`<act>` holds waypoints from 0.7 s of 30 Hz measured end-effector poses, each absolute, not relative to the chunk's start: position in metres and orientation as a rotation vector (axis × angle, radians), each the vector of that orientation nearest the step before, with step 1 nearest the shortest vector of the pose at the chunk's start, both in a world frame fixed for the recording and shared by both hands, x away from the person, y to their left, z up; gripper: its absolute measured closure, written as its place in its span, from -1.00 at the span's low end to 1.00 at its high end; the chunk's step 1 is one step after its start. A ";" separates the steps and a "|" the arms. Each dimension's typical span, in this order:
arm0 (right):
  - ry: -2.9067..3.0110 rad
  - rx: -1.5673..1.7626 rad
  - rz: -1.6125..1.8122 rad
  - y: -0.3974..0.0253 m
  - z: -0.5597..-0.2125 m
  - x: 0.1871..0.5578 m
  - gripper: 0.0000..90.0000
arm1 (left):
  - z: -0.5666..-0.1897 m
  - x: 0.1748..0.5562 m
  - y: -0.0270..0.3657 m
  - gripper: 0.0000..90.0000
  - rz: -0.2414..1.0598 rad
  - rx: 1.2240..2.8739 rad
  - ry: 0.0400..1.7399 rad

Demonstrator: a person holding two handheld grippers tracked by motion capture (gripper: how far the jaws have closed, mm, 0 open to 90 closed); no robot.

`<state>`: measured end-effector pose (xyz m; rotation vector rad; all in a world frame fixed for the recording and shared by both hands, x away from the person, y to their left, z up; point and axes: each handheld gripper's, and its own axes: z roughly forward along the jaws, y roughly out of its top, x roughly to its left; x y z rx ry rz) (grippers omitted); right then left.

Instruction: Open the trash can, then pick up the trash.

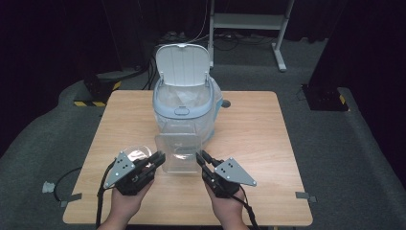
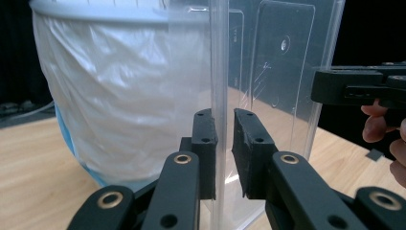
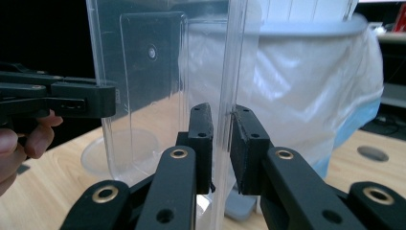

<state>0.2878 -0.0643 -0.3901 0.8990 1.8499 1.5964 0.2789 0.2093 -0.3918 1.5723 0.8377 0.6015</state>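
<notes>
The bin [image 1: 184, 103], lid up and bag-lined, occupies upper centre of the high view. The clear container [image 1: 178, 152] stands just below it, mid-frame — likely light, rigid, slick-walled and crackable. Left gripper [image 2: 224, 148] and right gripper [image 3: 221, 143] each straddle a side wall near its corner, jaws not fully clamped — grip the edges evenly.

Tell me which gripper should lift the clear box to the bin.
Neither alone: the left gripper and right gripper each straddle a wall of the clear box before the bin; probably lift together.
</notes>
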 end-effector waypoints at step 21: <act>1.771 0.839 1.632 -0.062 -0.363 0.292 0.77 | -0.361 0.284 0.211 0.75 0.649 1.533 0.781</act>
